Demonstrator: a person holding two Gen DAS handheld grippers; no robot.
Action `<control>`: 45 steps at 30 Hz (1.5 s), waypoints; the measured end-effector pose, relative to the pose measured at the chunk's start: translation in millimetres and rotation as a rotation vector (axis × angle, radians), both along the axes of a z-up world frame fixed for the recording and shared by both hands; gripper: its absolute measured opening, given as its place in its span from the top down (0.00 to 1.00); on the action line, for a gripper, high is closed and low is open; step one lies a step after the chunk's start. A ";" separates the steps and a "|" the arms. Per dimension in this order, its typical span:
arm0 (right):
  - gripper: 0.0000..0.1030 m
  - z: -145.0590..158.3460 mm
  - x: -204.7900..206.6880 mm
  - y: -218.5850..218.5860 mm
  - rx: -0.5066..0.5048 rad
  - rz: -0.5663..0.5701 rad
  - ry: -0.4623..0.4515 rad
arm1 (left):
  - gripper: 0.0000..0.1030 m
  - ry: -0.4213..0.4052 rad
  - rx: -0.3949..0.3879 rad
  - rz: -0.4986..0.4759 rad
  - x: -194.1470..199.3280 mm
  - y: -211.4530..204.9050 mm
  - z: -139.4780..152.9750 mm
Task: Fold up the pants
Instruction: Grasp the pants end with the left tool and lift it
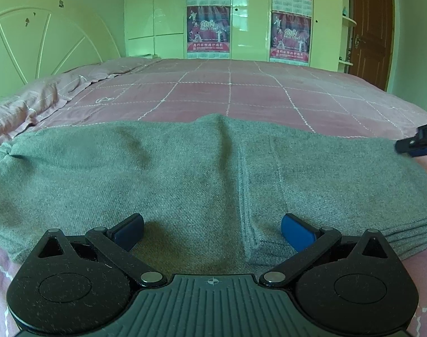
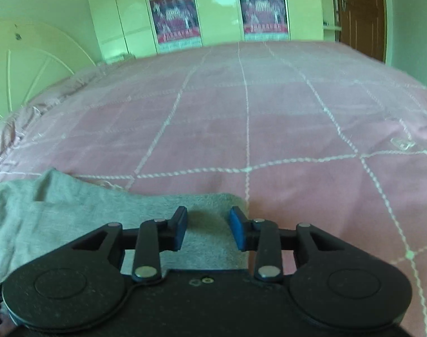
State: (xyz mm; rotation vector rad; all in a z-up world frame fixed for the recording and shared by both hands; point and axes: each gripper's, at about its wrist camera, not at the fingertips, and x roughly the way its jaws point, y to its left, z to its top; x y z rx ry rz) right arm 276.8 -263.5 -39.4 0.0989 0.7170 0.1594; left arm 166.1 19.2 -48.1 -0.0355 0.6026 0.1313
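Pants of grey knit fabric (image 1: pixel 185 174) lie folded in a flat band across the near edge of the pink quilted bedspread (image 1: pixel 230 90). The left gripper (image 1: pixel 212 231) hovers over them with jaws wide apart, gripping nothing; the right gripper (image 2: pixel 208 229) stands partly open over the cloth's right end, pads clear of it (nothing pinched). I'd judge the next fold needs both jaws biting all layers at the edge. Only the left wrist view shows the stacked layers; only the right shows the bare bedspread beyond the end.
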 end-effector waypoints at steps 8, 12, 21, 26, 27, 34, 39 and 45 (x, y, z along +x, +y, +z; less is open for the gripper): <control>0.69 11.9 -62.0 -6.6 0.077 -0.003 -0.118 | 0.00 -0.018 -0.071 -0.010 -5.9 15.3 5.2; 0.68 6.4 -116.0 0.6 0.104 0.021 -0.192 | 0.00 -0.046 -0.117 -0.014 -31.5 32.8 11.6; 0.56 13.8 -138.8 11.5 0.119 0.073 -0.234 | 0.00 -0.136 -0.286 0.155 -90.4 123.8 19.6; 0.55 6.0 -144.1 17.2 0.099 0.086 -0.205 | 0.00 -0.160 -0.518 0.294 -94.7 196.1 -8.4; 0.55 6.6 -144.9 17.4 0.095 0.088 -0.207 | 0.00 -0.169 -0.588 0.316 -92.5 210.3 -15.4; 0.54 7.7 -149.1 23.4 0.081 0.094 -0.208 | 0.00 -0.256 -0.921 0.324 -57.4 271.8 -61.4; 0.54 6.8 -149.0 34.5 0.064 0.112 -0.198 | 0.00 -0.258 -0.943 0.286 -18.4 296.6 -72.9; 0.54 8.6 -147.7 46.1 0.058 0.131 -0.199 | 0.33 -0.229 -0.838 0.311 5.0 305.9 -74.6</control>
